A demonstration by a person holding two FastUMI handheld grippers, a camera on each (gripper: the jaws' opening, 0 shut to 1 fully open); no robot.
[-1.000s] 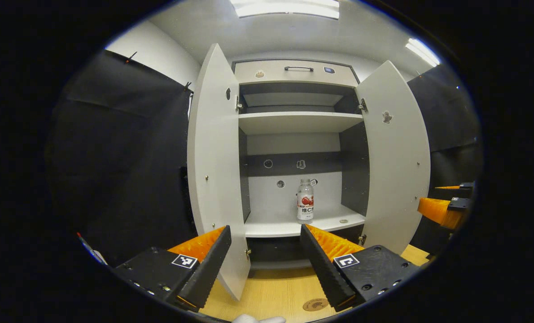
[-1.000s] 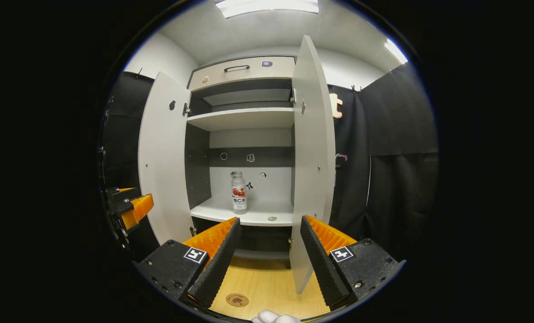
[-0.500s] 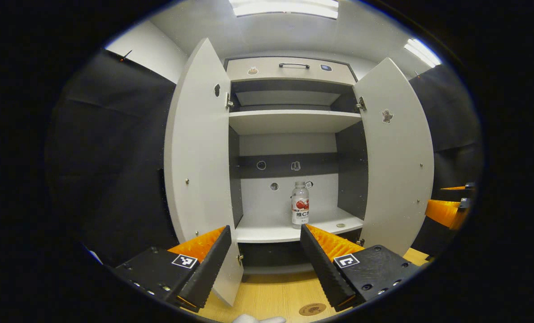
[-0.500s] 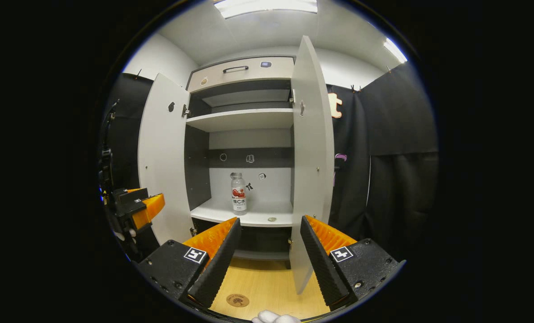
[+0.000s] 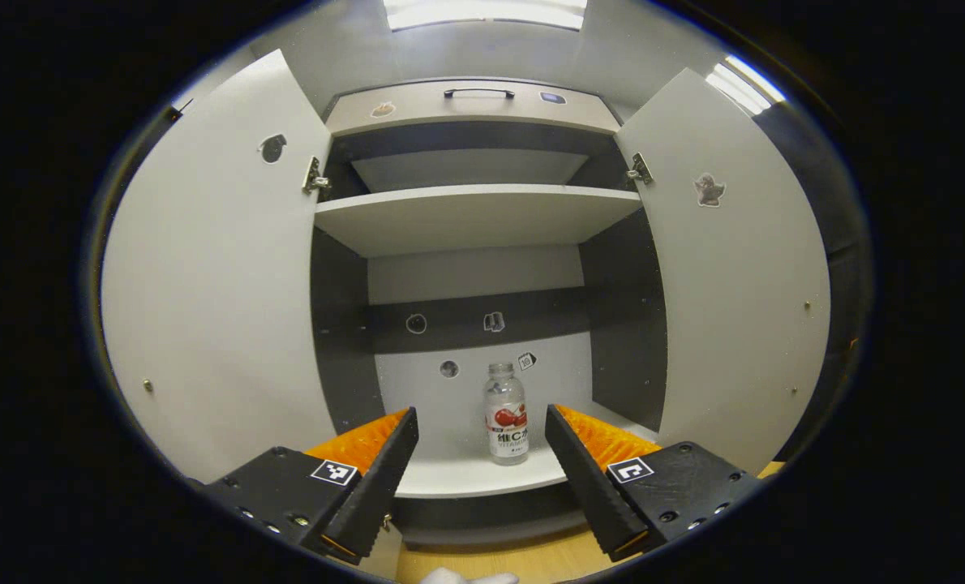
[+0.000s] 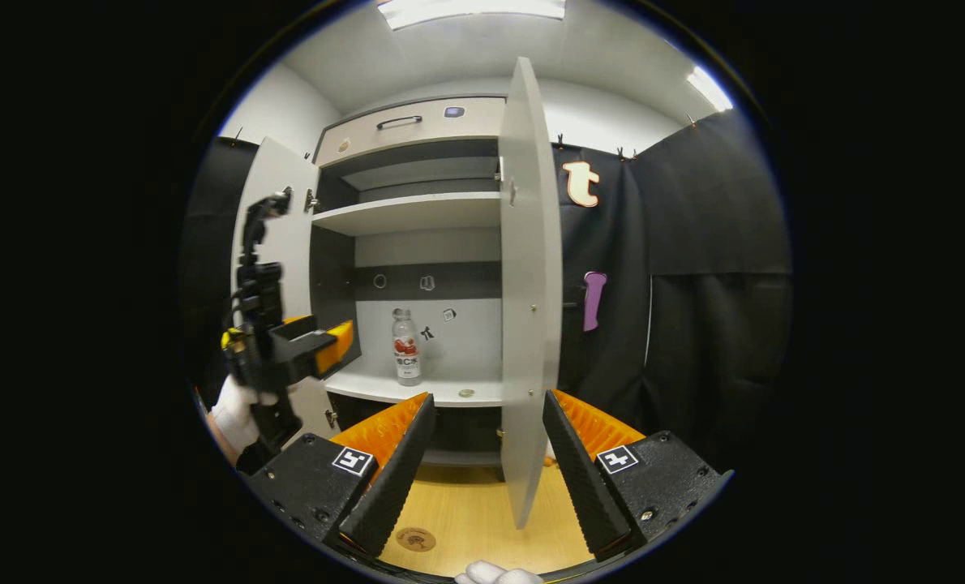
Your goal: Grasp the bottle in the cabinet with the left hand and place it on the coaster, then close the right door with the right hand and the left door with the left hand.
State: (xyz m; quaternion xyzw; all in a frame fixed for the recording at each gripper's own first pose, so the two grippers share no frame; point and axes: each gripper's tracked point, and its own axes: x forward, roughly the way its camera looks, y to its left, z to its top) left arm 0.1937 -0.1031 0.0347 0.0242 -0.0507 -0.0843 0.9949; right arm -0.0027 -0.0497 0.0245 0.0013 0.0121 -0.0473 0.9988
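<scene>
On the cabinet's lower shelf (image 5: 466, 478) the bottle (image 5: 506, 414) stands upright; the left gripper (image 5: 480, 454), fingers spread wide and empty, faces it. The right gripper (image 6: 482, 458) is equally open, empty.

In the left gripper view the left tool (image 5: 479, 454) hides the shelf's (image 5: 466, 485) front corners, and the bottle's (image 5: 506, 414) label is too small to read. In the right gripper view the right door (image 6: 525, 324), edge-on beyond the right tool (image 6: 482, 454), covers the cabinet's right side, and the coaster (image 6: 415, 538) shows below it, its print blurred
</scene>
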